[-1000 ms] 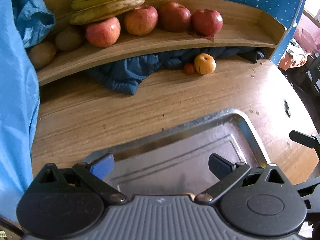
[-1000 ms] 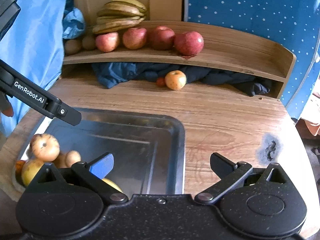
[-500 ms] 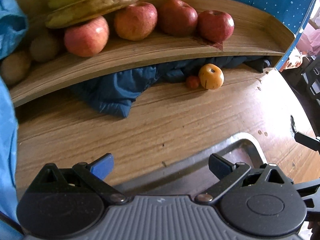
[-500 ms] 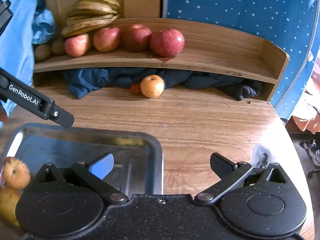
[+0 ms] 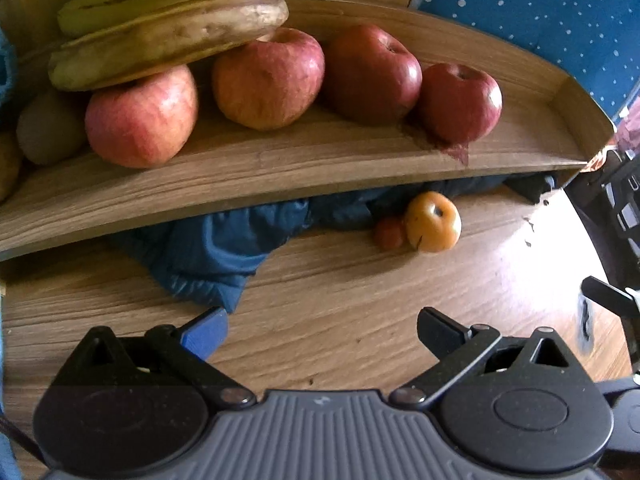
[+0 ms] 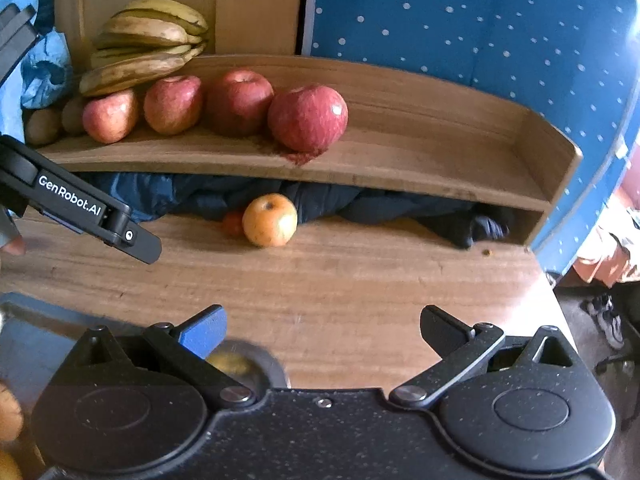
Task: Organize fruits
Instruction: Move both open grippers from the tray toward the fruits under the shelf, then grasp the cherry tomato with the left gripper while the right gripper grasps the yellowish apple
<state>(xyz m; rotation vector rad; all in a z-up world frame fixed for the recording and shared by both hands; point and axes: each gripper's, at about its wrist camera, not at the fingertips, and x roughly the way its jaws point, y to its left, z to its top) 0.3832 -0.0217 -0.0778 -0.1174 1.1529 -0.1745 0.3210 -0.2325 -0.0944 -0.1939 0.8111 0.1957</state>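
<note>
The left gripper [image 5: 320, 330] hangs above the bare wooden worktop [image 5: 360, 300], its jaws spread wide and holding nothing. The right gripper [image 6: 322, 330] does the same over the corner of a metal tray [image 6: 36, 320], jaws wide apart and empty.

On the shelf [image 6: 400, 160] four red apples [image 6: 307, 117] stand in a row, each touching the next. The bananas [image 6: 140, 52] rest on the leftmost apples. Brown fruits [image 6: 42, 126] sit at the shelf's left end.

Under the shelf lies a dark blue cloth [image 5: 216, 256]. A yellow apple [image 6: 270, 220] rests on the worktop against the cloth, with a small red fruit [image 6: 233, 224] touching its left side. Both lie ahead of the grippers, well apart from them.

In the tray, fruit shows at the lower left edge [image 6: 8, 412], mostly hidden by the right gripper.
</note>
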